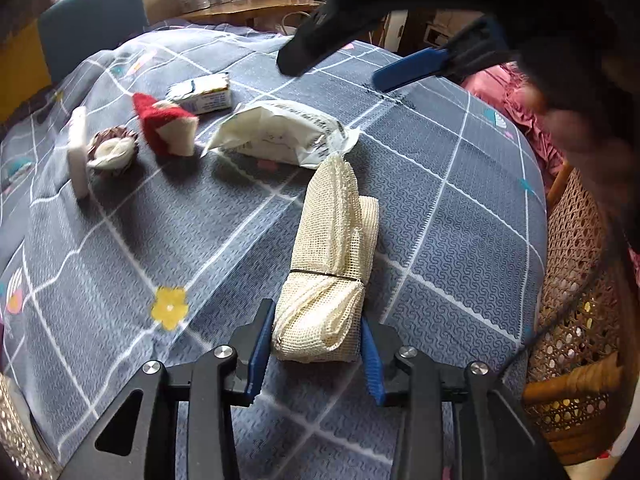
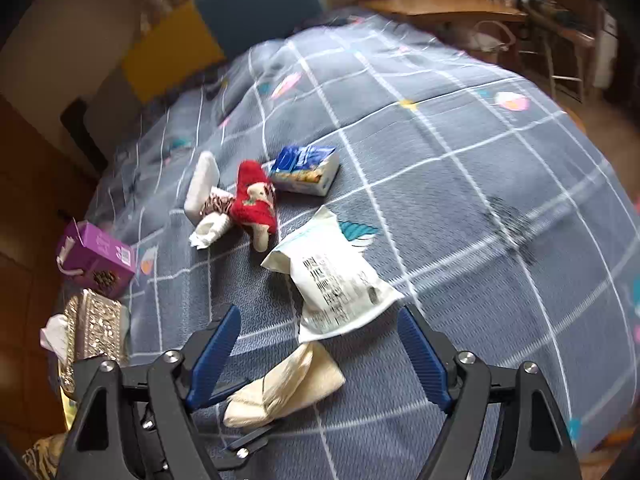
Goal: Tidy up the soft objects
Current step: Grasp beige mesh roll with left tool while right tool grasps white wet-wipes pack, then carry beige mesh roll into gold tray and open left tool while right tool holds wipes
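Mesh roll (image 1: 326, 276) clamped in left gripper (image 1: 316, 344); purple box (image 2: 96, 258) open.

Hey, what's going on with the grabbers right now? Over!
Left gripper shut on mesh roll. Right gripper open above white packet. Nothing in the way.

A coarse, open-weave cream mesh cloth roll (image 1: 326, 264) is seen on a matt, finely textured grey quilted bedspread (image 1: 460, 184). At its 12 o'clock lies a crinkled, slightly glossy white plastic packet (image 1: 280, 134). At 10 o'clock a fuzzy red and cream knitted sock (image 1: 166, 124) rests. A woven cane chair (image 1: 576, 288) is seen at 3 o'clock.
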{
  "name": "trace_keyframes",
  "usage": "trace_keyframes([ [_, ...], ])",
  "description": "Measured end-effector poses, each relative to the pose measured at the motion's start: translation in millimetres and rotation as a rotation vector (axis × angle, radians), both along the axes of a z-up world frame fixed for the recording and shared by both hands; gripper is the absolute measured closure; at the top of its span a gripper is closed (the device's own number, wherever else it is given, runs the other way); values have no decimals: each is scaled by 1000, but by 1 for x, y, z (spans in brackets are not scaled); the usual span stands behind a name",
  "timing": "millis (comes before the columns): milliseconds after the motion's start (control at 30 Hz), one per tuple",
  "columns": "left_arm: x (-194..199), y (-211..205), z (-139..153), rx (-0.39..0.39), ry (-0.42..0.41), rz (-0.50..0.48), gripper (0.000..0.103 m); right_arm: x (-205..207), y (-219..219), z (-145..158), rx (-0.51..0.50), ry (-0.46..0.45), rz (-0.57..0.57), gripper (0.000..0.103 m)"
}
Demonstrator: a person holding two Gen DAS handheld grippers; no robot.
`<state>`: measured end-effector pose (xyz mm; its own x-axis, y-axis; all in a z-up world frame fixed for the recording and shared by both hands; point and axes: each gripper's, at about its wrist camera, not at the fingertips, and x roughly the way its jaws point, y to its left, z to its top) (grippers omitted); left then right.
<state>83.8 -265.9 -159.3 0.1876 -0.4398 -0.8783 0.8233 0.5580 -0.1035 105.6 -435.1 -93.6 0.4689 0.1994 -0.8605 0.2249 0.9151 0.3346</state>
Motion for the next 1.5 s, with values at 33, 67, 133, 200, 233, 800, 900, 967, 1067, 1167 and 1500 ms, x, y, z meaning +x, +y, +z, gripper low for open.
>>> trace_keyframes([
  [33,0,7,2,-7,10,11,64,10,2,-5,-20,21,19,20],
  [67,0,16,4,-14,23,29,64,21,4,-11,-39,44,44,18],
  [133,1,34,8,-20,32,71,64,40,8,-24,-79,92,94,16],
  [200,4,50,12,-25,47,123,64,55,11,-37,-113,143,123,16],
  [233,7,53,14,-26,52,143,64,61,13,-44,-130,167,132,16],
  [800,155,87,147,-90,-56,492,64,54,33,-72,-280,152,116,45],
  [900,198,121,165,-89,-61,619,64,53,35,-72,-293,146,123,45],
  [967,219,157,179,-87,-89,708,64,52,38,-73,-305,140,132,45],
  [1067,232,211,191,-67,-142,807,64,50,43,-72,-318,131,145,44],
  [1167,232,276,191,-23,-181,909,64,52,46,-74,-331,129,155,44],
  [1500,133,449,143,-27,-144,1152,64,50,58,-78,-366,121,165,44],
])
